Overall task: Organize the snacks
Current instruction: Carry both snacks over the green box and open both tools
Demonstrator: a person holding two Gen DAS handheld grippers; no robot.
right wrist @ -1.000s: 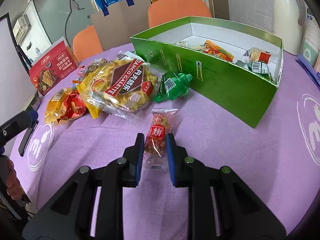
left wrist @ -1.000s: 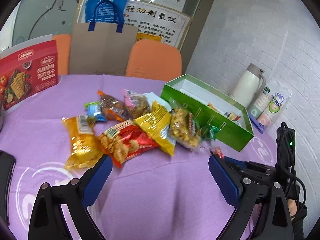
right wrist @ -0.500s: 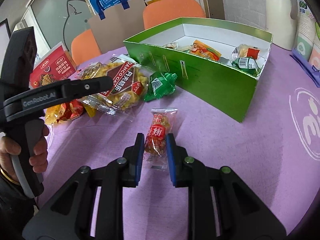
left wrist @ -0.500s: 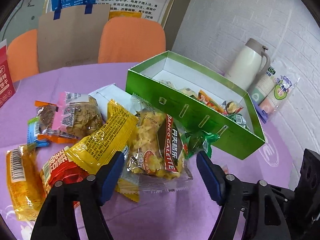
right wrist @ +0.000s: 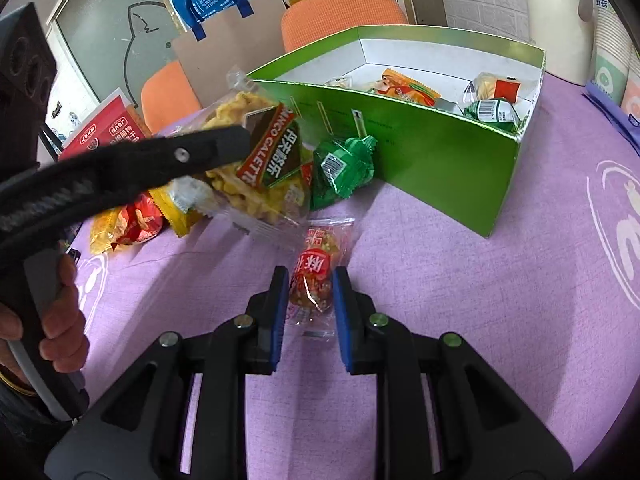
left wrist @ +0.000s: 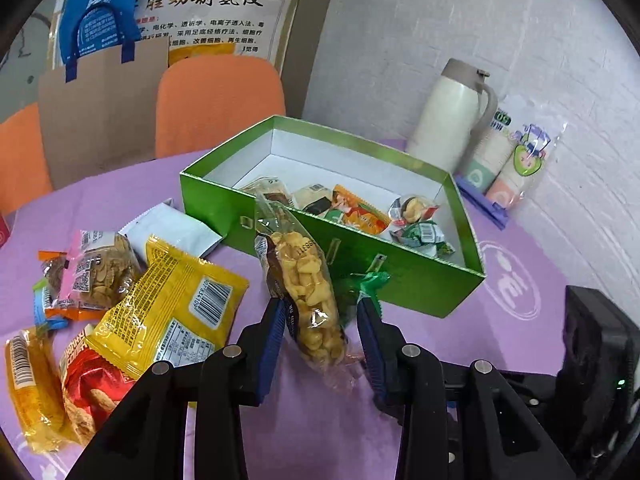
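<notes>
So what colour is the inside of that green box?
White: the green box is lined white, clearest in the left wrist view.

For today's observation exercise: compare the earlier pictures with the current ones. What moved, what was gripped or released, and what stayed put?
The left gripper moved in from the bare cloth to the pile, closed on the cracker bag and tipped it up on end beside the green box. The right gripper stayed astride the red snack, which lies flat as before. The box and the other packets did not move.
</notes>
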